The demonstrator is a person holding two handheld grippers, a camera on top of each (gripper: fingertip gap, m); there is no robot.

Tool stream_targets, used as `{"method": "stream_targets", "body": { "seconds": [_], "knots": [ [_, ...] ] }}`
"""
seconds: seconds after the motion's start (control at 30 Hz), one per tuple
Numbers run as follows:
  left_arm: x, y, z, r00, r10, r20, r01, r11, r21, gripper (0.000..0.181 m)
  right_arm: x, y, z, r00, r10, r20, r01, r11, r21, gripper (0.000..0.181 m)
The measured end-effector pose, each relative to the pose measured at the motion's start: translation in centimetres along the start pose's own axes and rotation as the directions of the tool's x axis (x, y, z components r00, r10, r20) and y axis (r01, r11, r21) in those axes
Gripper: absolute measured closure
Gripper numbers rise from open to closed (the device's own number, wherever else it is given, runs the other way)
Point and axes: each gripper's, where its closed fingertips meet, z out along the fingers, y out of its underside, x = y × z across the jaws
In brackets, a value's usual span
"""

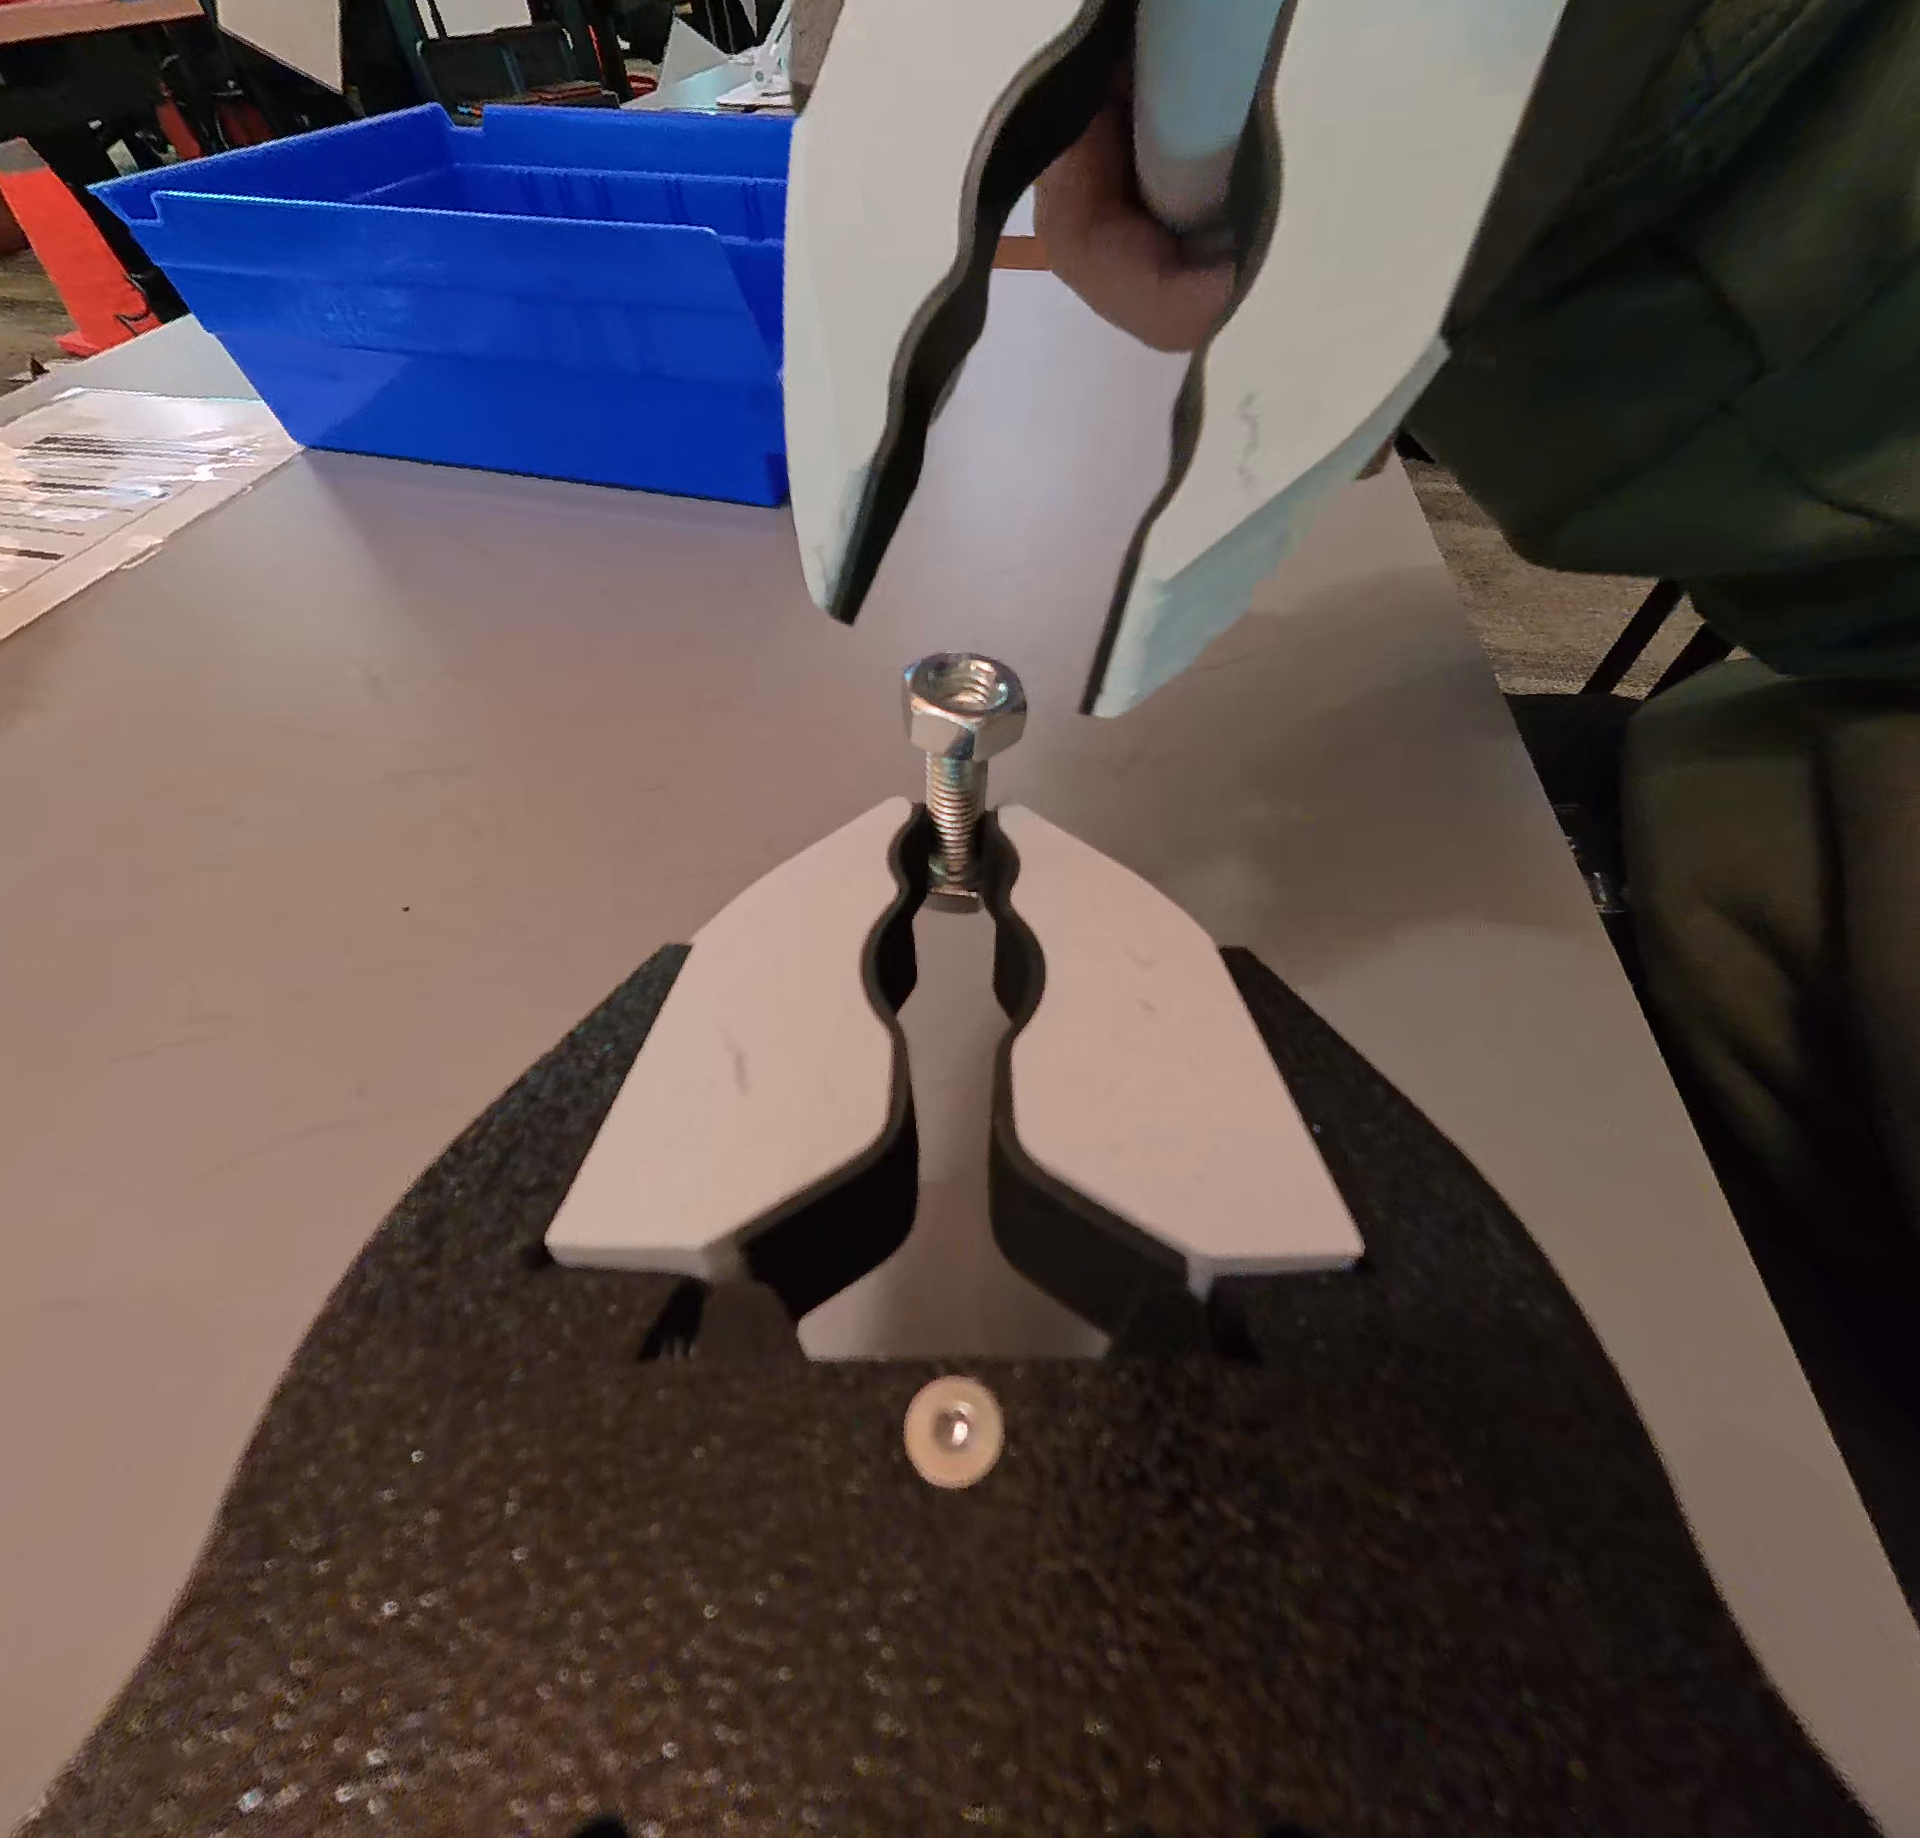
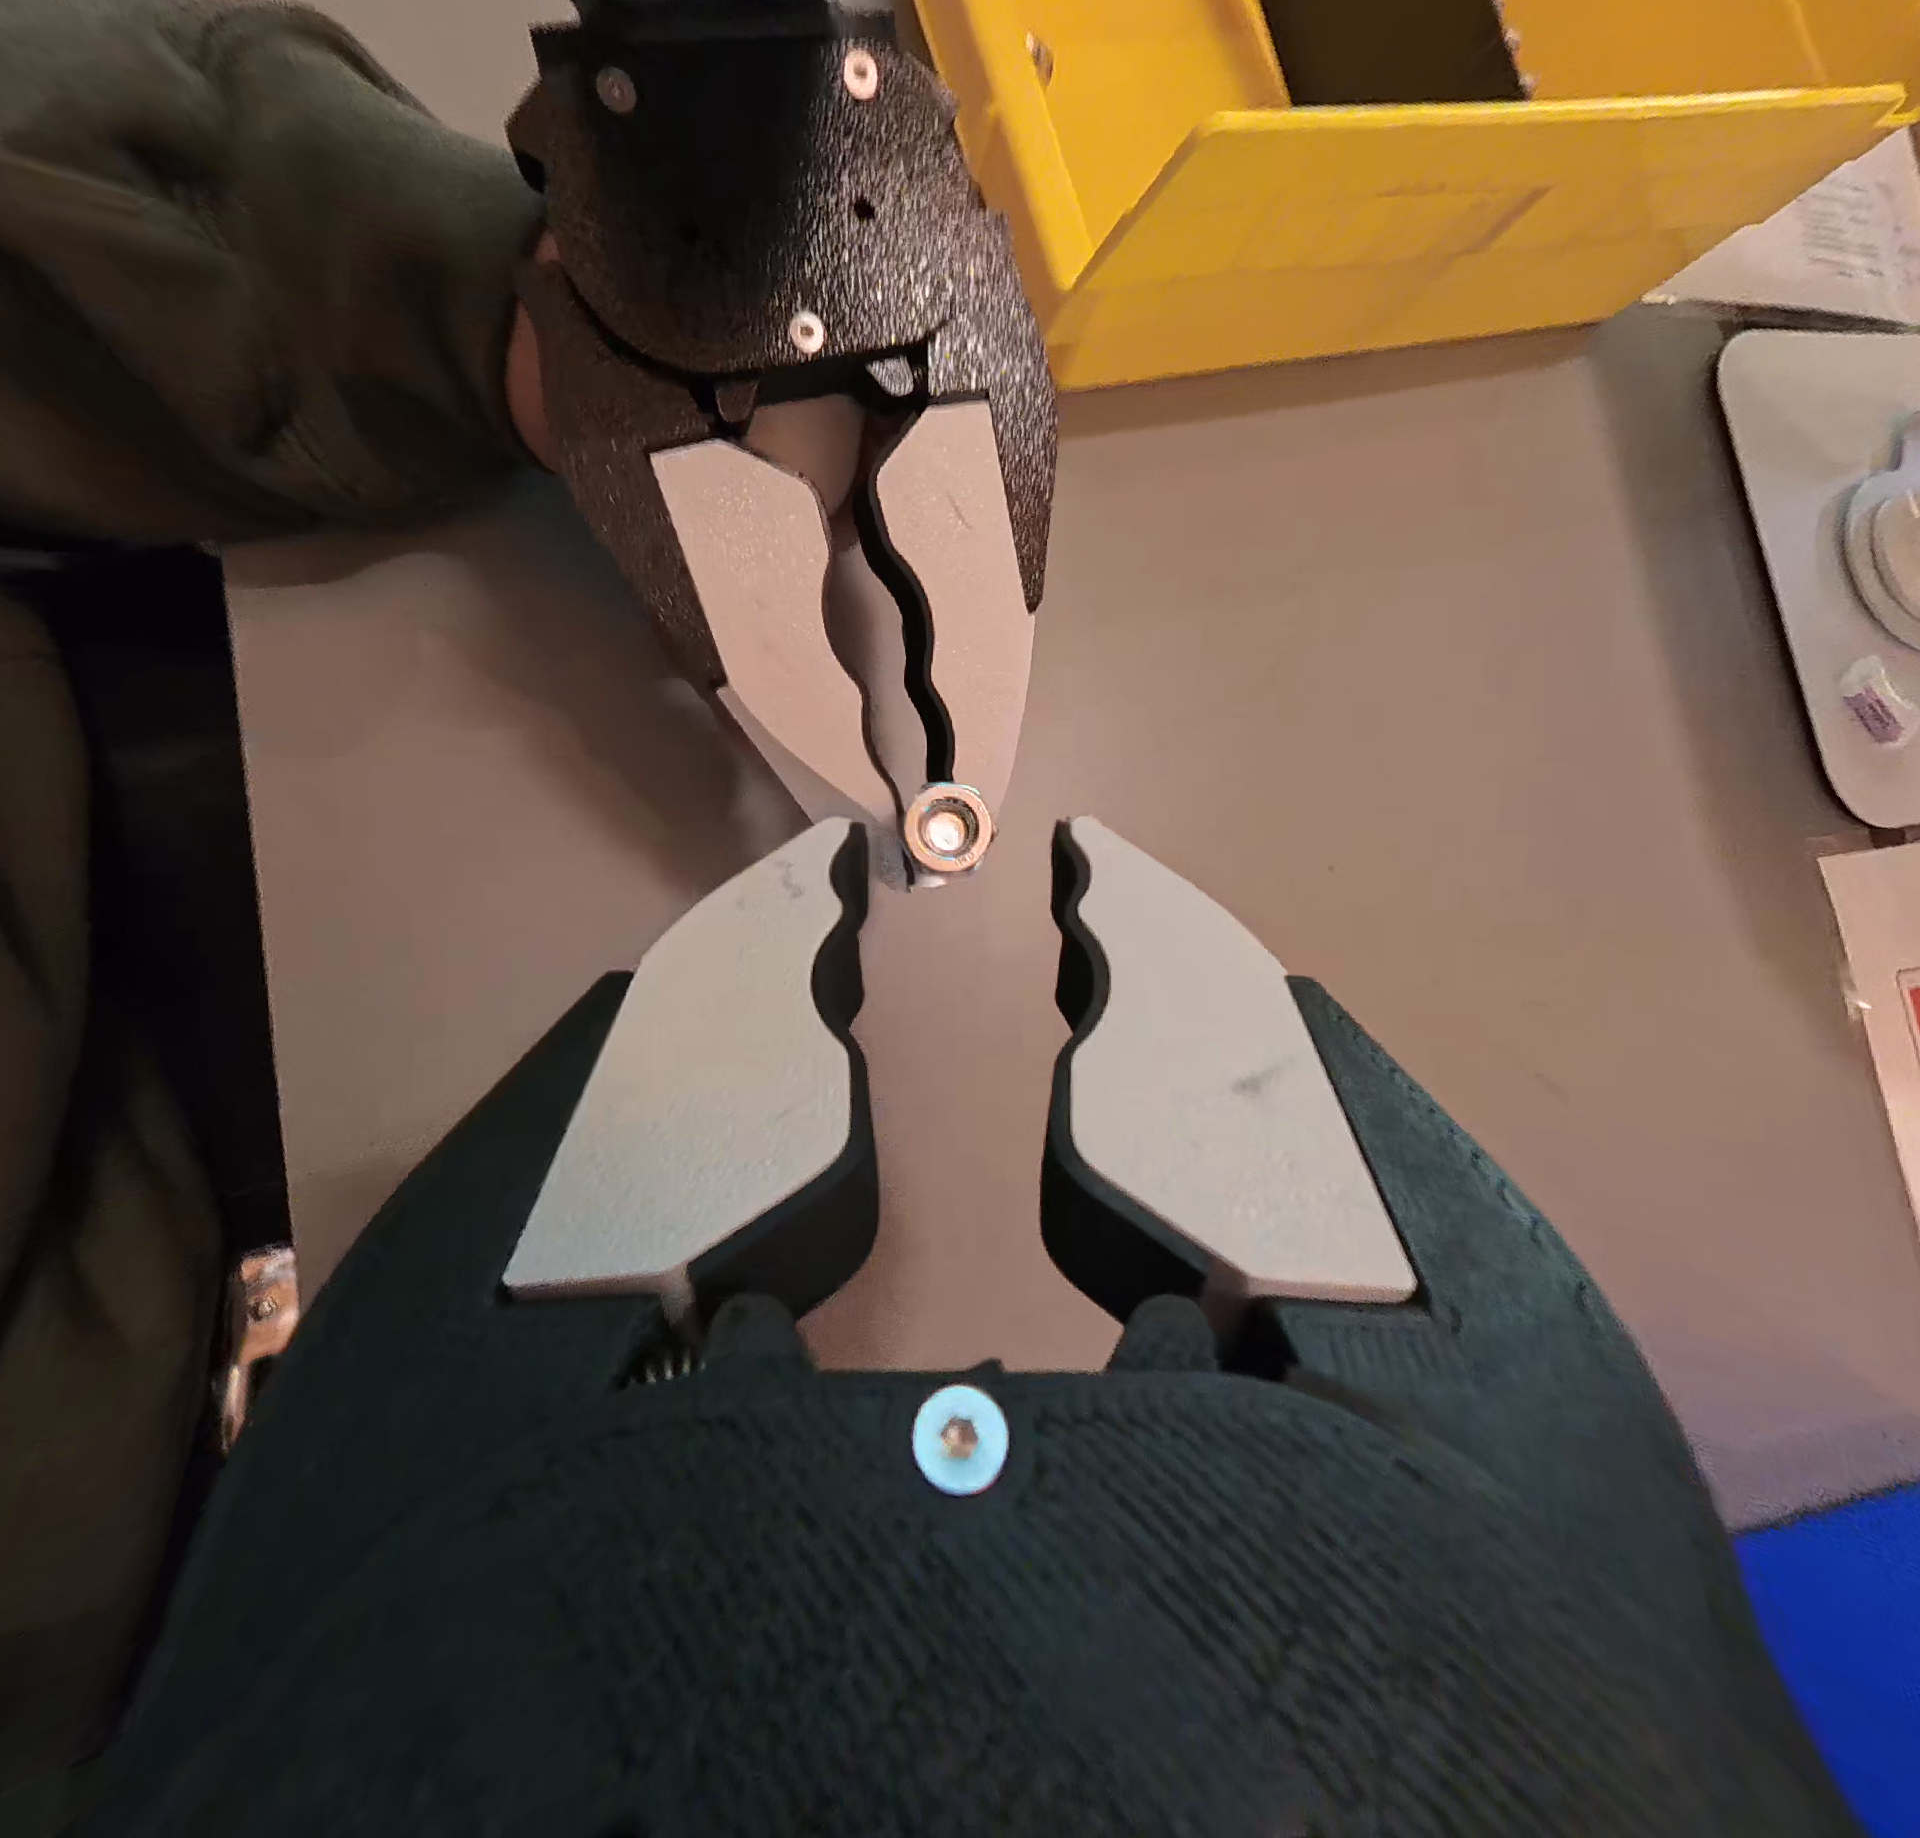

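My left gripper point(image 1: 954, 827) is shut on the lower end of a silver bolt point(image 1: 949, 786) and holds it upright over the grey table point(image 1: 416, 749). A silver hex nut point(image 1: 964, 708) sits on the bolt's top end. My right gripper point(image 1: 966, 645) hangs open just above the nut, one fingertip on each side. In the right wrist view I look down on the nut point(image 2: 943, 836), which lies between the open tips of my right gripper point(image 2: 958, 834), closer to the left finger point(image 2: 727, 1040). The left gripper point(image 2: 940, 801) reaches in from the top of that view.
A blue bin point(image 1: 468, 313) stands at the back of the table and a sheet of paper point(image 1: 94, 500) lies at the left. A yellow bin point(image 2: 1351, 178) and a white tray point(image 2: 1766, 500) show in the right wrist view. A green sleeve point(image 1: 1714, 282) is at the right. My left and right fingertips are right by each other.
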Motion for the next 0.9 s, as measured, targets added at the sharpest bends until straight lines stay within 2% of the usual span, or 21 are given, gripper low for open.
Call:
{"method": "stream_targets", "body": {
  "seconds": [0.23,0.37,0.57,0.9],
  "knots": [
    [-0.5,-0.6,-0.6,0.999,-0.053,0.004,0.052,0.997,0.059,0.172,0.4,-1.4,0.5,0.982,0.178,-0.06,-0.154,0.945,0.289,0.136],
    [-0.6,-0.8,-0.7,0.998,-0.064,0.011,0.063,0.995,0.073,0.172,0.5,-1.4,0.8,0.964,0.255,-0.078,-0.207,0.9,0.384,0.137],
    [-0.7,-0.7,-0.6,0.998,-0.068,0.017,0.067,0.996,0.062,0.172,0.2,-1.6,1.1,0.946,0.321,-0.042,-0.267,0.848,0.458,0.141],
    [-0.8,-0.6,-0.6,0.997,-0.073,0.019,0.072,0.996,0.057,0.172,0.0,-1.2,1.3,0.933,0.355,-0.059,-0.286,0.83,0.479,0.146]
  ]
}}
